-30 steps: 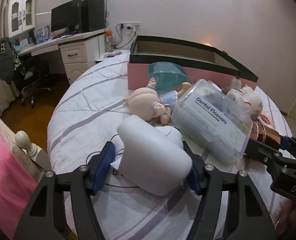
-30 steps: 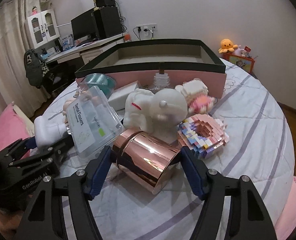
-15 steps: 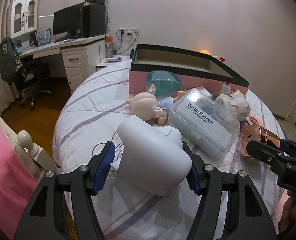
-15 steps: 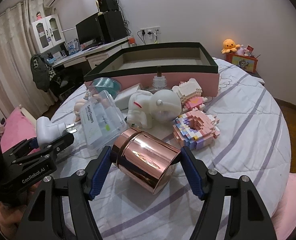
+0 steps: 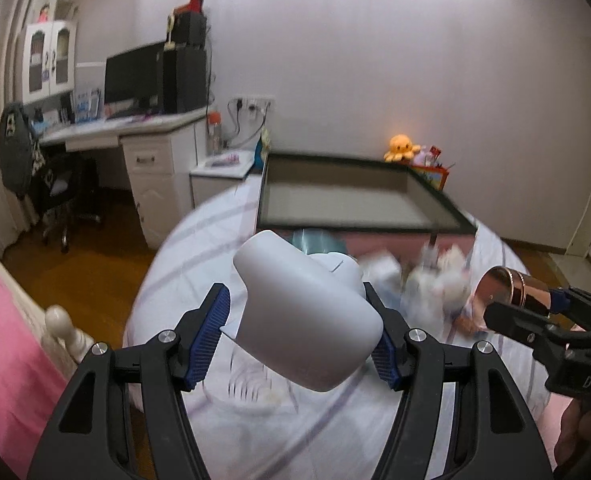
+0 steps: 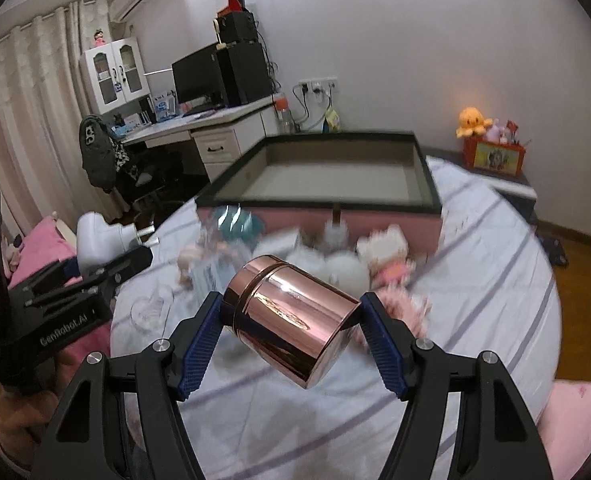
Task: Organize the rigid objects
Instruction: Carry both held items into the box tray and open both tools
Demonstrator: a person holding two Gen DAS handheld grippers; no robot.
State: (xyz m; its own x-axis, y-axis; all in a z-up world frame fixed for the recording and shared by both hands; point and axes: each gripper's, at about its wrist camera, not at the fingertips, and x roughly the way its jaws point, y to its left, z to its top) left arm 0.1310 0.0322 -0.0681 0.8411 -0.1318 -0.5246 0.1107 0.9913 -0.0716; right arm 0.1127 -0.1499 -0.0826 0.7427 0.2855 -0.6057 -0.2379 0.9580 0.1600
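My left gripper point(image 5: 297, 320) is shut on a white plug adapter point(image 5: 295, 288) and holds it above the striped bed. The right wrist view shows the adapter point(image 6: 99, 232) at the left, its metal prongs pointing right. My right gripper point(image 6: 291, 320) is shut on a shiny rose-gold tin point(image 6: 291, 308), lying tilted between the blue pads. The tin point(image 5: 507, 284) also shows at the right of the left wrist view. Beyond both, an open pink box with a dark green rim point(image 6: 319, 203) sits on the bed with nothing visible inside.
A blurred pile lies in front of the box: a teal bowl point(image 6: 235, 220), a white plush point(image 6: 343, 268), pink block toys point(image 6: 391, 264). A desk with a monitor point(image 5: 135, 76) and a chair point(image 5: 55, 188) stand left. An orange octopus plush point(image 6: 471, 120) sits back right.
Both grippers have risen with the adapter and the tin, which now hang clear of the bed. The pile has dropped lower in view and more of the box's inside shows.
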